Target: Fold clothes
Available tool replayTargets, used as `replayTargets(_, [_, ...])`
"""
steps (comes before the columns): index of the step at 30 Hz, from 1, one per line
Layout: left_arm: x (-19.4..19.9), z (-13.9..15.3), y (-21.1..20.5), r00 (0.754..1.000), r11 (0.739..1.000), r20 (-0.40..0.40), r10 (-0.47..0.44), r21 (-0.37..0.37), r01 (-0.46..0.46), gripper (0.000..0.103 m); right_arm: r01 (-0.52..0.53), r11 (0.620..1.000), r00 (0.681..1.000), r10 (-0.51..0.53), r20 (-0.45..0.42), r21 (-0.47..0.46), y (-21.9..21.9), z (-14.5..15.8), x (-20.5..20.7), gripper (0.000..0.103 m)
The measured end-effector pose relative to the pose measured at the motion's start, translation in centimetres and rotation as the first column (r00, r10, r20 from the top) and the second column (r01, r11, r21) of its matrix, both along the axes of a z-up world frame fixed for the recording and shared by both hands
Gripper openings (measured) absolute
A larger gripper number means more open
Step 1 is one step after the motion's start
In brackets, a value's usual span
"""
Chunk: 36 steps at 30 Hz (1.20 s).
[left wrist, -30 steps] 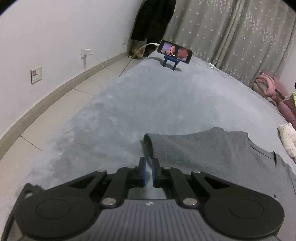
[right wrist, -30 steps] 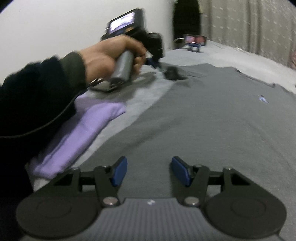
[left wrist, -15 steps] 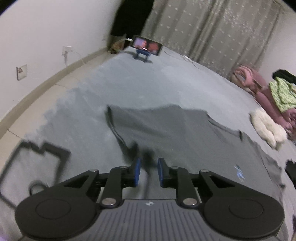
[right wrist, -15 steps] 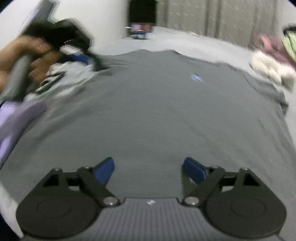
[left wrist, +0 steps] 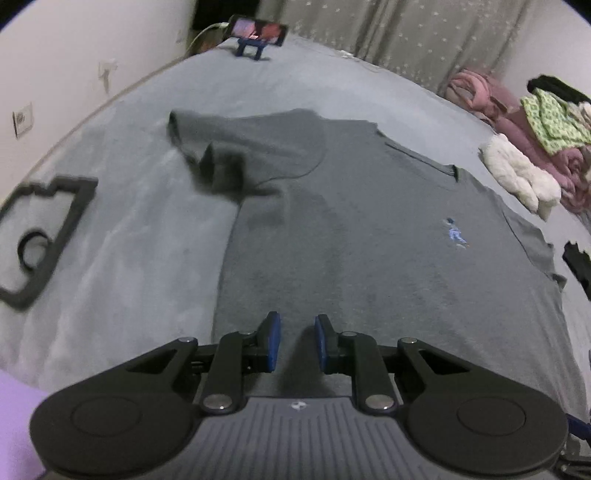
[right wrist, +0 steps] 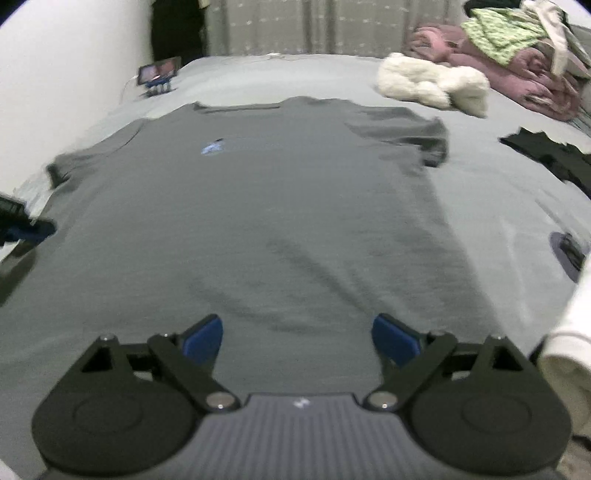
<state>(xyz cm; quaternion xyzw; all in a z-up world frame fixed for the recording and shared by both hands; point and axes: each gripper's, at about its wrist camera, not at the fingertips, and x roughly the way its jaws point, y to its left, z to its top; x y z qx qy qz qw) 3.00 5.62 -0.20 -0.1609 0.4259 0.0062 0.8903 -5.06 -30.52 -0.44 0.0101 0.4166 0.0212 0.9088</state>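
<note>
Grey T-shirt (left wrist: 369, 236) spread flat on the bed (left wrist: 122, 258).
Its bunched sleeve (left wrist: 221, 166) was shown only by the left view; left tool (left wrist: 297, 341) slightly parted, right tool (right wrist: 301, 336) spread wide, both seemingly empty; curtains (right wrist: 280, 26) behind.

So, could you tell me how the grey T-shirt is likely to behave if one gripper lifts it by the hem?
The grey T-shirt will probably drape limply: its sleeve has already crumpled. It looks thin and light, lying flat against the bed. A one-point lift would likely bunch it.
</note>
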Motion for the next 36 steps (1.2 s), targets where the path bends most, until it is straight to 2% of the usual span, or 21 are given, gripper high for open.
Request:
replayTargets(3, [-0.2,0.2,0.0,1.000,1.000,0.008,-0.001,0.010,0.001,0.019,0.058,0.998,0.998,-0.058,0.013,0.016,-2.0,0.4,0.4,0.097])
replayTargets(5, [-0.2,0.2,0.1,1.000,1.000,0.010,0.002,0.002,-0.002,0.019,0.051,0.997,0.998,-0.053,0.038,0.055,-2.7,1.4,1.0,0.097])
replayTargets(7, [-0.2,0.3,0.1,1.000,1.000,0.014,0.002,-0.003,-0.002,0.019,0.033,0.998,0.997,-0.036,0.071,0.053,-3.1,2.7,2.4,0.097])
replayTargets(12, [0.1,0.1,0.2,1.000,1.000,0.020,0.003,-0.004,-0.003,0.019,0.086,0.985,0.991,-0.099,0.085,0.149,-6.7,4.1,9.4,0.096])
replayTargets(15, [0.2,0.0,0.2,1.000,1.000,0.024,0.001,-0.005,-0.001,0.019,0.227,0.962,0.971,-0.236,0.043,0.149,-9.6,3.6,14.0,0.096])
replayTargets(17, [0.3,-0.1,0.3,1.000,1.000,0.027,0.001,-0.004,-0.001,0.019,0.309,0.929,0.948,-0.317,0.006,0.203,-12.0,2.9,16.5,0.091])
replayTargets(18, [0.4,-0.1,0.3,1.000,1.000,0.028,0.001,-0.003,-0.001,0.019,0.350,0.908,0.934,-0.356,-0.014,0.229,-13.1,2.5,17.8,0.083])
replayTargets(19, [0.4,-0.1,0.2,1.000,1.000,0.029,0.000,-0.001,0.000,0.019,0.385,0.884,0.920,-0.389,-0.038,0.266,-14.3,2.0,18.9,0.070])
replayTargets(21, [0.4,-0.1,0.2,1.000,1.000,0.030,-0.002,0.001,0.002,0.019,0.428,0.838,0.901,-0.425,-0.085,0.340,-15.7,0.9,20.2,0.058])
replayTargets(22, [0.5,-0.1,0.2,1.000,1.000,0.030,-0.003,0.001,0.003,0.019,0.442,0.824,0.894,-0.437,-0.098,0.354,-16.1,0.4,20.7,0.057])
replayTargets(23, [0.5,-0.2,0.2,1.000,1.000,0.030,-0.003,0.001,0.003,0.019,0.439,0.831,0.896,-0.435,-0.091,0.343,-16.0,0.3,21.0,0.056])
replayTargets(24, [0.6,-0.2,0.2,1.000,1.000,0.030,-0.002,0.000,0.002,0.019,0.426,0.848,0.902,-0.424,-0.079,0.317,-15.6,0.2,21.3,0.048])
replayTargets(25, [0.6,-0.2,0.2,1.000,1.000,0.030,-0.002,0.001,0.002,0.019,0.408,0.867,0.911,-0.407,-0.065,0.288,-15.2,0.3,21.5,0.018])
replayTargets(26, [0.6,-0.2,0.2,1.000,1.000,0.030,-0.002,0.002,0.002,0.019,0.382,0.886,0.923,-0.381,-0.054,0.265,-14.7,0.4,21.6,0.004])
replayTargets(27, [0.6,-0.2,0.2,1.000,1.000,0.031,-0.003,0.004,0.002,0.019,0.362,0.896,0.931,-0.362,-0.048,0.259,-14.3,0.4,21.4,0.005])
replayTargets(32, [0.6,-0.3,0.0,0.999,1.000,0.035,-0.006,0.017,0.005,0.019,0.346,0.915,0.932,-0.361,0.038,0.208,-14.1,1.9,19.8,0.005])
replayTargets(36, [0.6,-0.3,-0.2,0.999,0.999,0.037,-0.013,0.034,0.011,0.019,0.319,0.937,0.948,-0.317,-0.038,0.142,-13.6,0.7,20.6,0.007])
